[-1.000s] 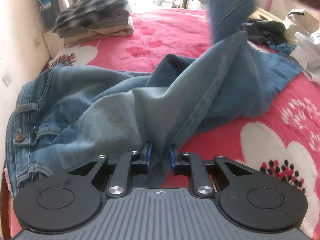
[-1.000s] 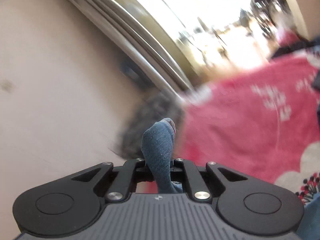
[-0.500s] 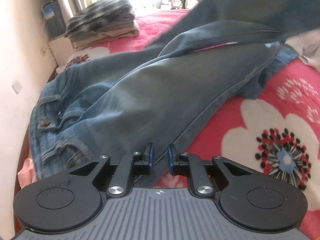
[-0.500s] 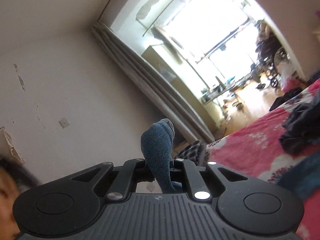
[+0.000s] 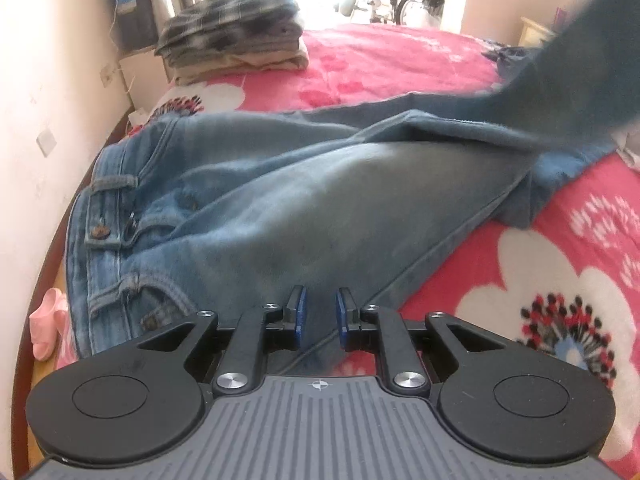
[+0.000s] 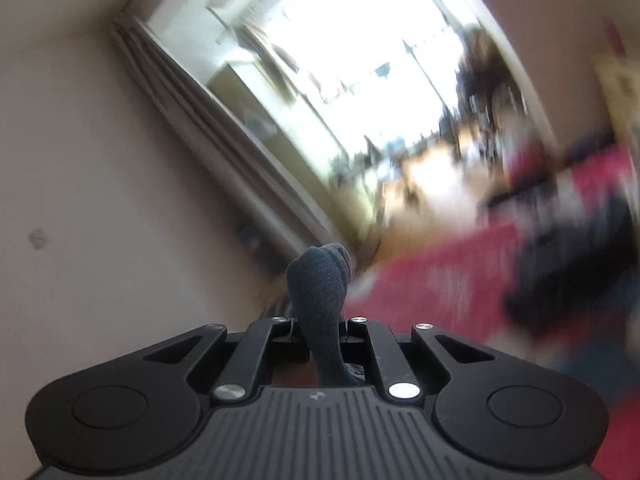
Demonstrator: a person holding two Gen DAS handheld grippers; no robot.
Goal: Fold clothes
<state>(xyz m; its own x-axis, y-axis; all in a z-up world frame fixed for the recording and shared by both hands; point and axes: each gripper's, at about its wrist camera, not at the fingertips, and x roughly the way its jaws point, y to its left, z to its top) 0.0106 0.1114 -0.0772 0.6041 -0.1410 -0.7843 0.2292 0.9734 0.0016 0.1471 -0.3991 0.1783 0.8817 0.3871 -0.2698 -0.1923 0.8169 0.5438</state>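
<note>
Jeans (image 5: 304, 208) spread on bed (image 5: 400, 60); left hand-held gripper (image 5: 319, 314) slightly spread astride seam, right hand-held gripper (image 6: 320, 326) pinching jeans hem.

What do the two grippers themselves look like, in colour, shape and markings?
Both look alike. The left gripper has a grey ribbed body, two round black discs at its sides, black link arms with silver rivets, and blue pads on its jaws. A small crosshair mark sits on the body. The right gripper matches; its pads are hidden.

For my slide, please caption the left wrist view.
Open left gripper over jeans spread on the red bedspread.
</note>
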